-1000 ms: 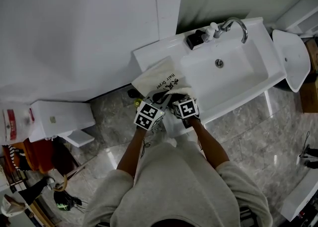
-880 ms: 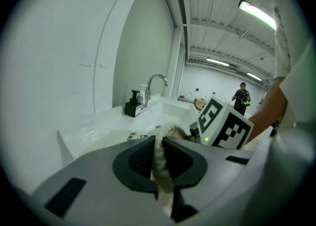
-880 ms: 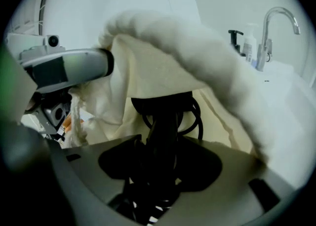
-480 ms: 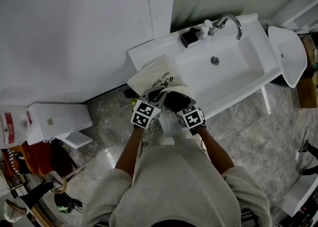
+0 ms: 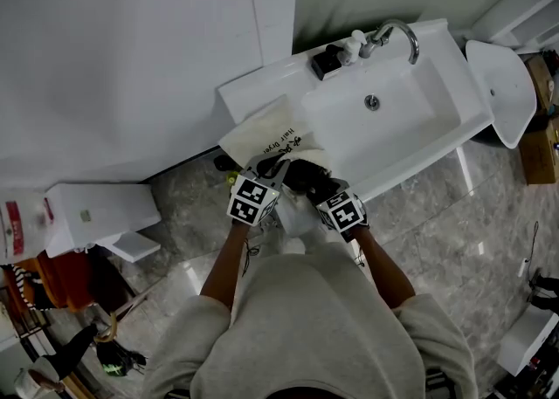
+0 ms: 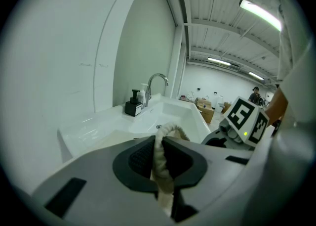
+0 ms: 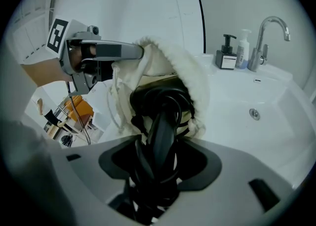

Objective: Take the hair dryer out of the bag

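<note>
Pinches, with the left gripper [image 6: 161, 158], a rolled edge of the cream cloth bag [image 6: 163, 175]: dark ribbed fingers [image 6: 140, 157] almost together, nothing but the fabric between them. Clasps, with the right gripper [image 7: 159, 168], the black plastic hair dryer [image 7: 163, 116] by its handle, black cord wound round it: fingers here spread fairly wide, pressing on both sides of handle and cord. Just past the right fingers, finds the dryer's dark body partly out of the bag's open mouth, fleecy cream rim arching over and around it. Up and left of the right fingers, meets the left fingers gripping that same rim and holding the mouth raised. Seen from the head view, sets both pairs of fingers close side by side at the bag's near end, dryer dark between them. Beyond the fingers, rests the bag's far part, printed with dark lettering, on the glossy white surface [image 5: 249, 90] left of the basin. Farther off and to the right of the fingers, drops into a white rectangular sink basin [image 5: 419, 127] with a round metal drain [image 5: 372, 102]. At the far edge past the basin, lines up a black pump soap dispenser [image 5: 325, 61], a white pump bottle [image 5: 354, 42] and a curved chrome faucet [image 5: 397, 32] against the pale wall [image 5: 131, 39]. Lowest of all, under the washstand's front edge, grey marbled floor tiles [image 5: 437, 249].
</note>
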`<state>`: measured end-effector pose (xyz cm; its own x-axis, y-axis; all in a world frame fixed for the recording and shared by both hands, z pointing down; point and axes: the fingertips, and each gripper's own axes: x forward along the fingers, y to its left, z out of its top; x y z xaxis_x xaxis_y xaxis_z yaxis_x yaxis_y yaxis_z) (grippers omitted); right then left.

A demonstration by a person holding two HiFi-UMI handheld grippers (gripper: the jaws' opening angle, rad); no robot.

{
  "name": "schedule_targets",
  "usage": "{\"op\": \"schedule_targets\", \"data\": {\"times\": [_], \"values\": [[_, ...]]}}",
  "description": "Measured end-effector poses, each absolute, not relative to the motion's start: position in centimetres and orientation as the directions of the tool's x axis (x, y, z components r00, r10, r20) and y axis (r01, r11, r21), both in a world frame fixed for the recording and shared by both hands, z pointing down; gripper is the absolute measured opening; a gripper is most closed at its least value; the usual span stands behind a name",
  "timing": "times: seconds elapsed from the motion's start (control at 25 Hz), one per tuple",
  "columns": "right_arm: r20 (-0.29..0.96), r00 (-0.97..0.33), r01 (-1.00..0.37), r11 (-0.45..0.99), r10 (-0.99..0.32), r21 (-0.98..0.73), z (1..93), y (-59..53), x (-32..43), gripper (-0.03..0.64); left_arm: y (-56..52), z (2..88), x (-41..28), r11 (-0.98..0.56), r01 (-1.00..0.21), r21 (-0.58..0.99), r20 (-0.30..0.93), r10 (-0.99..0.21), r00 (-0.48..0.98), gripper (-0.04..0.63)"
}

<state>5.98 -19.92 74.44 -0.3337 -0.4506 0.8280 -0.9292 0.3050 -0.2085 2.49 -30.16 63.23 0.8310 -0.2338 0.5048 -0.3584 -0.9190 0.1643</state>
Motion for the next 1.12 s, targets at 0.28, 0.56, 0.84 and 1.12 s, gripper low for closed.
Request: {"op": "schedule_targets", "data": {"times": [0.28,0.56,0.84,1.12], "values": [[0.840,-0.348,-0.924,0.302,-0.415,-0.234,75.0,-19.7,5.7,0.239,-29.9,63.2,2.5,-0.919,-0.362,0.158,0.503,-0.240,0.830,0.031],[0.846,-0.367,-0.911,0.335,-0.386,-0.242,75.6,-19.6,4.8,0.275,-29.8,63.0,2.4,-0.919,-0.362,0.154,0.496,-0.245,0.833,0.031],[0.829,-0.380,-0.912,0.315,-0.410,-0.262,75.3,-20.6,4.8,0.320,-29.7,63.1,2.2,-0.923,-0.354,0.152,0.499,-0.238,0.834,0.031],[0.841,-0.381,-0.915,0.286,-0.385,-0.283,74.4,-21.7,5.0,0.331,-29.5,63.0,2.1,-0.925,-0.349,0.152,0.495,-0.235,0.836,0.031]]}}
